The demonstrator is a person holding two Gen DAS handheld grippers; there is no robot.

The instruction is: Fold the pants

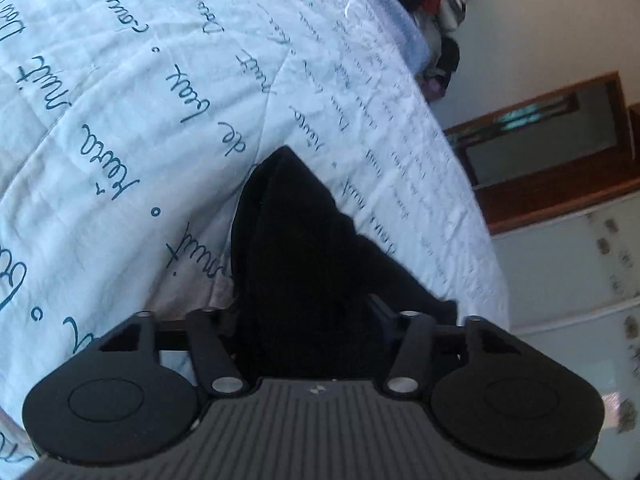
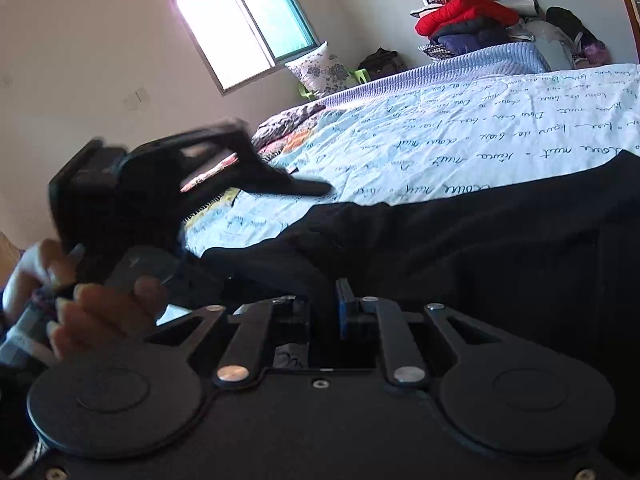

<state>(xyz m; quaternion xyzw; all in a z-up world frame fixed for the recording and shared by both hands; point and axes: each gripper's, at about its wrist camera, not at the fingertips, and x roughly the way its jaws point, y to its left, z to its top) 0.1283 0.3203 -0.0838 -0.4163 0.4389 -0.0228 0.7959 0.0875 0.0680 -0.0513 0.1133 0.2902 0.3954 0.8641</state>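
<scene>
The black pants [image 2: 460, 240] lie across the near part of a bed with a pale blue quilt printed with script [image 2: 460, 132]. My right gripper [image 2: 326, 300] is shut on an edge of the pants near the bed's front. In the left wrist view, my left gripper [image 1: 308, 312] is shut on a bunch of the black pants [image 1: 288, 240], which rise in a peak over the quilt [image 1: 140, 100]; its fingertips are buried in the cloth. The left gripper's body [image 2: 140, 184] shows blurred at the left of the right wrist view, held by a hand [image 2: 92, 312].
A pile of clothes [image 2: 472, 20] is stacked at the far end of the bed against the wall. A flowered pillow [image 2: 324, 68] and a green chair stand under the window [image 2: 244, 28]. A wooden door frame [image 1: 560, 152] and tiled floor are beside the bed.
</scene>
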